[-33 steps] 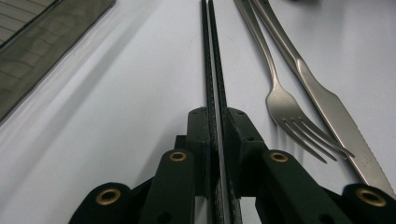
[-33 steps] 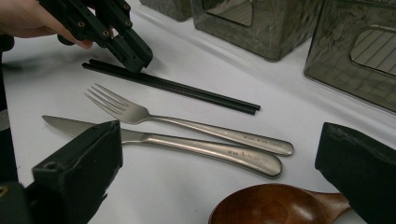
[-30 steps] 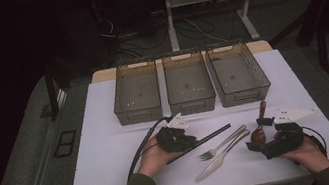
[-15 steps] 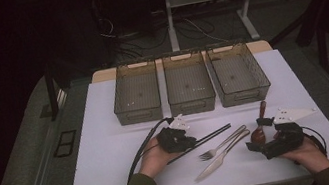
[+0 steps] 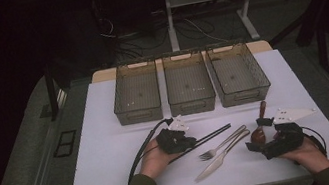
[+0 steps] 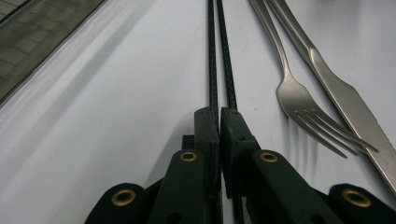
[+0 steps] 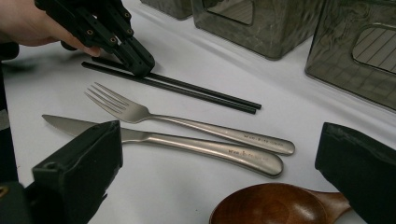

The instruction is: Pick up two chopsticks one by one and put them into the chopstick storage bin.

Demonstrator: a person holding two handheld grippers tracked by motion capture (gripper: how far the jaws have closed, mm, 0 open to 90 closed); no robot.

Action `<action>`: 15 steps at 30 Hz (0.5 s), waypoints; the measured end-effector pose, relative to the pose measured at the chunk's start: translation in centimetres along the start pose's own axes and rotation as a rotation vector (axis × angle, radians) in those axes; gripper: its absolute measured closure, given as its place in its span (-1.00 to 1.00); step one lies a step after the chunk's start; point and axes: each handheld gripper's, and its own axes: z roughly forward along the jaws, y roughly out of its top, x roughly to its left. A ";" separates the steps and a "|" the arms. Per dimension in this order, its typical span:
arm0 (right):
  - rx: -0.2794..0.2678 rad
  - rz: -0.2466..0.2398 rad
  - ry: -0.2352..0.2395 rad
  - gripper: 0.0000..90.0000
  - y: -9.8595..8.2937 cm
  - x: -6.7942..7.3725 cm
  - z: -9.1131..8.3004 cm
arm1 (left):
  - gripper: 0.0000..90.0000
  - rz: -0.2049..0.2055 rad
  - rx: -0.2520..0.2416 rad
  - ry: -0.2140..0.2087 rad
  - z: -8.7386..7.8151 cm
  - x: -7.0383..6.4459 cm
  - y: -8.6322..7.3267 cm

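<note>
In the high view the left gripper (image 5: 187,143) sits left of centre in the lower part of the frame, held in the person's left hand (image 5: 152,158), and its jaws are pinched nearly together on a pair of black chopsticks (image 5: 210,135) that lie on the white table (image 5: 106,148) and run up and to the right from the jaws. The left gripper view shows the same grip from close by: the two thin sticks run side by side up the middle of the frame and pass between the jaws, which stand almost touching. Just to the right of the chopsticks lie a fork (image 5: 221,143) and a knife (image 5: 221,157), side by side and slanted the same way. At the lower right of the high view the right gripper (image 5: 256,143) rests in the person's right hand (image 5: 307,152), its jaws set wide apart with nothing between them; in the right gripper view a brown wooden spoon (image 7: 275,204) lies on the table at the bottom edge, between the two jaws but not touched by them. Three clear bins (image 5: 192,102) stand in a row across the middle of the high view, above the cutlery.
</note>
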 end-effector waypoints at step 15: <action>-0.004 0.005 0.001 -0.99 0.0 -0.1 -0.1 | 0.90 -0.007 -0.015 0.001 -0.9 0.2 0.4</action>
